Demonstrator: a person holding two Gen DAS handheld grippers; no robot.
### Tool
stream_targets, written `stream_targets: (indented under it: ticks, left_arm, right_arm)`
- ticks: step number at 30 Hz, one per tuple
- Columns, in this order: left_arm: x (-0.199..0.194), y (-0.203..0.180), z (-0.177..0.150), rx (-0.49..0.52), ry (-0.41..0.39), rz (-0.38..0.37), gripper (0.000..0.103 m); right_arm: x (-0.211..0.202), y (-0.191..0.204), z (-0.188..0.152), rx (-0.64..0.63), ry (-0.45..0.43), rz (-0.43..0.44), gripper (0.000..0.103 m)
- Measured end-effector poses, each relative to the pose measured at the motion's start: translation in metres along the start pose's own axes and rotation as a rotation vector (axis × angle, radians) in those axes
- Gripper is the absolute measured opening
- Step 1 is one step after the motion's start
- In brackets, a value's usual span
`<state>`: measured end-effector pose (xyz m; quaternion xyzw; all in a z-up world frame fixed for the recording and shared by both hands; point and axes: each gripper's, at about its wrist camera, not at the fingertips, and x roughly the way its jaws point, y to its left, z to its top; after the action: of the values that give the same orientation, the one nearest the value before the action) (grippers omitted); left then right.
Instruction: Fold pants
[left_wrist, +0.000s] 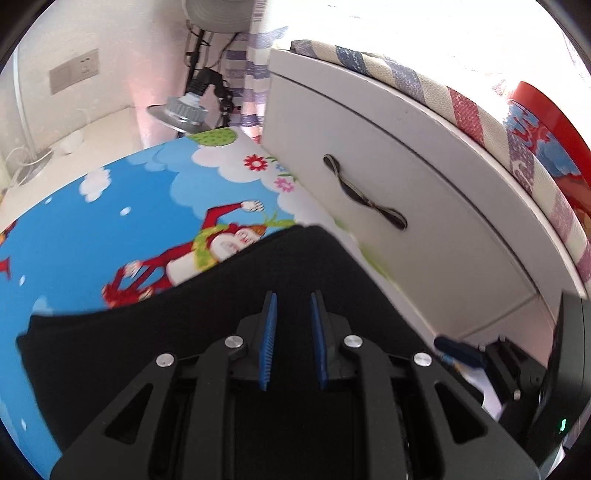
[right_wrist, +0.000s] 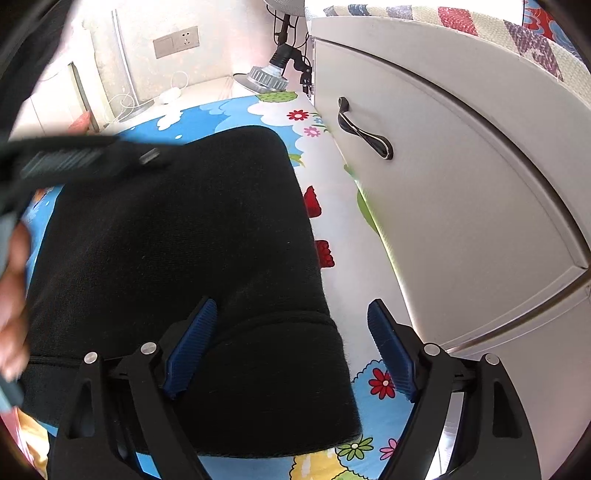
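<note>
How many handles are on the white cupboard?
1. One dark handle on the white cupboard door, beside the black pants. Others may be hidden out of view.

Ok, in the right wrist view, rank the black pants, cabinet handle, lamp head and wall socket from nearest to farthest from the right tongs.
1. Black pants, under the right tongs.
2. Cabinet handle, up right.
3. Lamp head, beyond the mat's far edge.
4. Wall socket, on the back wall.
</note>
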<state>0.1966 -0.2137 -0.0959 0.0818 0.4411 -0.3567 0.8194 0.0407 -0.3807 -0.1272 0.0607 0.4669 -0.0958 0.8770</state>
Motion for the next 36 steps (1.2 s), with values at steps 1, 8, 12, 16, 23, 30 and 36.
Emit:
stream_targets:
  ticks: [1, 8, 12, 16, 23, 30, 36]
  left_arm:
    - [-0.006, -0.001, -0.006, -0.006, -0.003, -0.002, 0.019]
    - [-0.041, -0.004, -0.061, -0.081, 0.016, 0.059, 0.025]
    - [-0.045, -0.008, -0.082, -0.084, 0.035, 0.047, 0.029]
    - [-0.04, -0.006, -0.089, -0.085, 0.049, 0.046, 0.033]
    - [-0.05, -0.007, -0.055, -0.051, -0.026, 0.055, 0.041]
    - [-0.019, -0.013, 0.018, 0.058, -0.076, 0.019, 0.065]
    - [0.036, 0.009, 0.063, 0.175, 0.018, -0.026, 0.066]
  right_arm:
    - [0.0, 0.0, 0.0, 0.0, -0.002, -0.002, 0.078]
    - [0.001, 0.002, -0.001, -0.002, -0.006, -0.013, 0.078]
    - [-0.001, 0.004, -0.002, -0.001, -0.013, -0.024, 0.079]
    - [-0.002, 0.005, -0.004, 0.004, -0.017, -0.037, 0.08]
    - [-0.004, 0.005, -0.006, 0.014, -0.02, -0.041, 0.081]
    - [-0.004, 0.003, -0.005, 0.031, -0.02, -0.039, 0.089]
    - [-0.012, -0.01, -0.008, 0.116, -0.026, 0.022, 0.091]
